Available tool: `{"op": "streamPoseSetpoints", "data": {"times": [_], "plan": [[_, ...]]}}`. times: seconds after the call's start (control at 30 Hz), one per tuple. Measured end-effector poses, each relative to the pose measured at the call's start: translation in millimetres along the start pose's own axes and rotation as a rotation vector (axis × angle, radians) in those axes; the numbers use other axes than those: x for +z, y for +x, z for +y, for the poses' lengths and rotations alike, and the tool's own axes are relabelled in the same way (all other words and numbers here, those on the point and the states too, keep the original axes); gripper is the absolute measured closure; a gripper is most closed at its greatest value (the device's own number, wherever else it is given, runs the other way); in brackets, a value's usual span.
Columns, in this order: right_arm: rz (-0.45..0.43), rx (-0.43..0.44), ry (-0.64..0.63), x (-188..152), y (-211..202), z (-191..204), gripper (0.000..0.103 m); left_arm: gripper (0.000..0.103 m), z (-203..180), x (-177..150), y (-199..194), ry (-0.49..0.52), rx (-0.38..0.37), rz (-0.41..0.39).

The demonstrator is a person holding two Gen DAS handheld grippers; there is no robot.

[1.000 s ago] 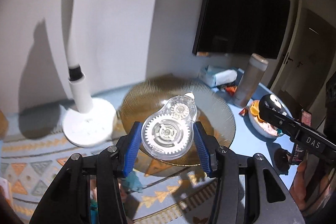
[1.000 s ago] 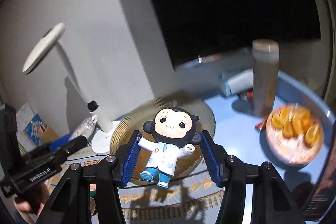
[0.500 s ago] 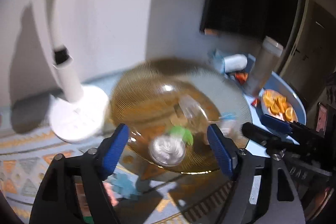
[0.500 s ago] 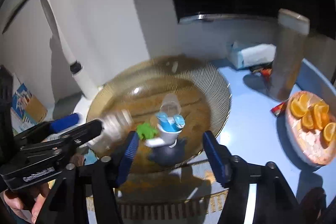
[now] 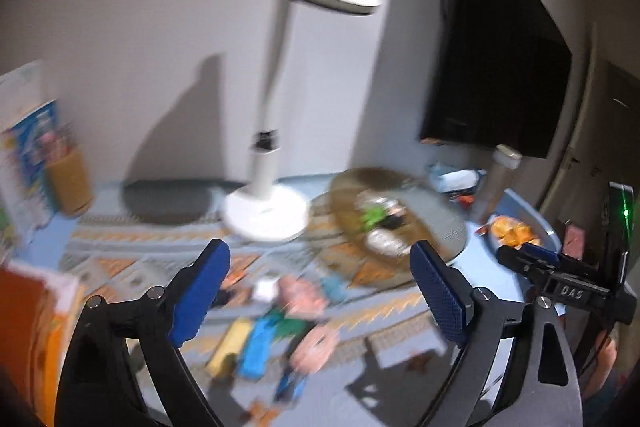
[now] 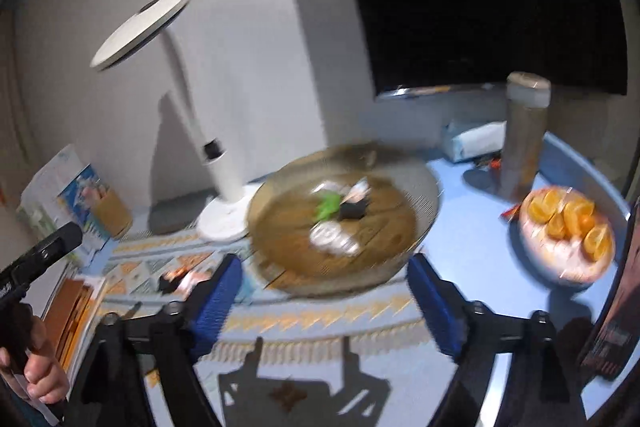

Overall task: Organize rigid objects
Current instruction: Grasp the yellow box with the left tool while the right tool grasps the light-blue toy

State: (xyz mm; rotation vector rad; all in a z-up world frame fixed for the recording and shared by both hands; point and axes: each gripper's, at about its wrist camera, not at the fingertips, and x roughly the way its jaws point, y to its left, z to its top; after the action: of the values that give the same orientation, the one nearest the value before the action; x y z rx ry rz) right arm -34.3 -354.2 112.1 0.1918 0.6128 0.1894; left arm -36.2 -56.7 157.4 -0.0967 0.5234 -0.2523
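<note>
A ribbed amber glass bowl (image 6: 424,223) stands on the patterned mat and also shows in the left wrist view (image 5: 452,227). In it lie the clear gear-shaped tape dispenser (image 6: 334,241), the monkey figure (image 6: 354,205) and a green piece (image 6: 328,207). My right gripper (image 6: 326,301) is open and empty, just in front of the bowl. My left gripper (image 5: 320,291) is open and empty, above blurred small toys (image 5: 288,327) on the mat, to the left of the bowl.
A white desk lamp (image 5: 264,211) stands left of the bowl. A plate of orange slices (image 6: 568,235), a tall tumbler (image 6: 524,135) and a tissue pack (image 6: 476,139) are at the right. Boxes (image 6: 80,199) stand at the far left. A dark screen hangs behind.
Both grippers opened and dropped the tape dispenser and the monkey figure into the bowl. Both have pulled back and up; the left one swung left over the mat.
</note>
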Motion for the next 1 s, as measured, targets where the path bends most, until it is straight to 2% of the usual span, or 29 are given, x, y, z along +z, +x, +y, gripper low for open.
{"op": "streamPoseSetpoints", "data": {"times": [0.07,0.1,0.13,0.2,0.27,0.33,0.43,0.57,0.67,0.77,1.0], "plan": [[0.004,-0.016,-0.035,-23,10,13,0.016,0.012,20,-29,-4,-0.014,0.07,0.027],[-0.011,-0.054,-0.082,-38,18,21,0.016,0.012,27,-41,-2,-0.011,0.109,0.04],[-0.019,-0.088,-0.126,-52,26,27,0.016,0.012,40,-61,3,-0.003,0.181,0.063],[0.004,-0.139,-0.197,-77,47,35,0.016,0.012,57,-85,11,-0.015,0.242,0.098],[0.041,-0.164,-0.205,-88,61,33,0.016,0.012,73,-105,23,-0.02,0.286,0.143],[0.034,-0.175,-0.212,-87,60,33,0.016,0.012,81,-113,28,-0.036,0.293,0.164],[0.06,-0.142,-0.195,-87,66,24,0.007,0.012,87,-115,35,-0.064,0.28,0.178],[0.107,-0.123,-0.165,-87,72,19,0.007,0.012,86,-118,37,-0.037,0.29,0.19],[0.139,-0.151,-0.199,-91,79,27,0.007,0.012,78,-122,35,0.001,0.284,0.185],[0.14,-0.178,-0.255,-94,81,37,0.007,0.012,70,-124,34,0.032,0.275,0.189],[0.139,-0.13,-0.228,-92,79,32,0.007,0.012,67,-125,35,0.053,0.259,0.199]]}}
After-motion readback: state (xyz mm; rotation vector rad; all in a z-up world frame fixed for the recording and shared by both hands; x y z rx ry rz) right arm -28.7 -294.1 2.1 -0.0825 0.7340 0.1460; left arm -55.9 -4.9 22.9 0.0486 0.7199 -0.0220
